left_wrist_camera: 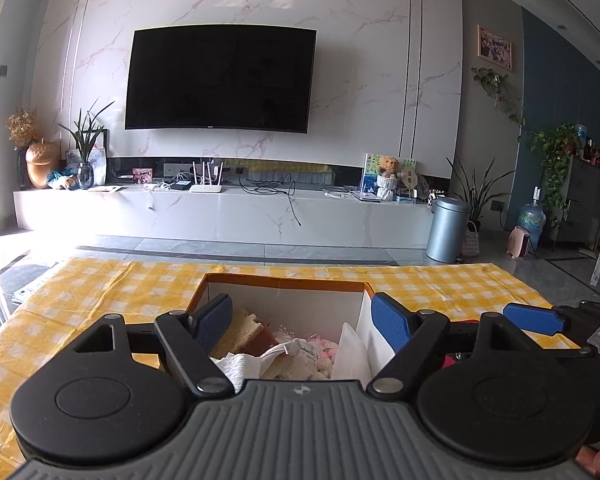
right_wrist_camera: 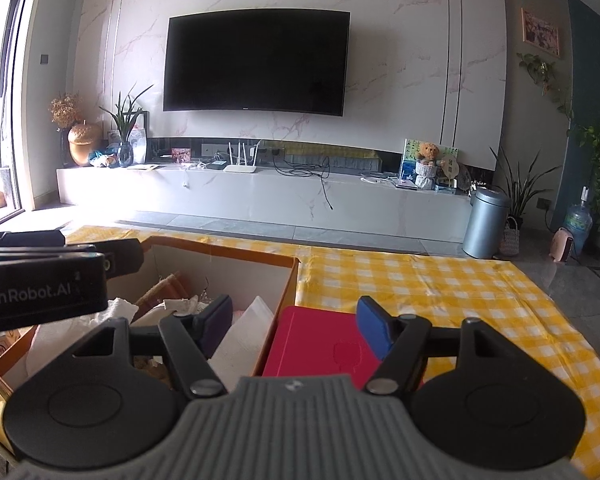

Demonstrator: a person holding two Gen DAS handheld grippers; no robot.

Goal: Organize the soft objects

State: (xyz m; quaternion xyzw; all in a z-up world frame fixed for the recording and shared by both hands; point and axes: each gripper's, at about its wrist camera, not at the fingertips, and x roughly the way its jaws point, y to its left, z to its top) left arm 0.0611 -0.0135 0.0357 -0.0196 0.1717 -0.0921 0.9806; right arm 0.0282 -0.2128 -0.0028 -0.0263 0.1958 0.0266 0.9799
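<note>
Yellow-checked cloth covered your table (right_wrist_camera: 440, 280). Your left claw (left_wrist_camera: 304, 320) hung spread wide over the cardboard box (left_wrist_camera: 284, 282) of soft things; your right claw (right_wrist_camera: 296, 326) gaped, gripping nothing, above the red case (right_wrist_camera: 316, 340) beside it.

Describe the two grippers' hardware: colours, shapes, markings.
Both match: left gripper and right gripper have blue textured pads on black linkage arms, two round black discs, and a grey ribbed body with a small logo. The left's side reads GenRobot.AI.
</note>
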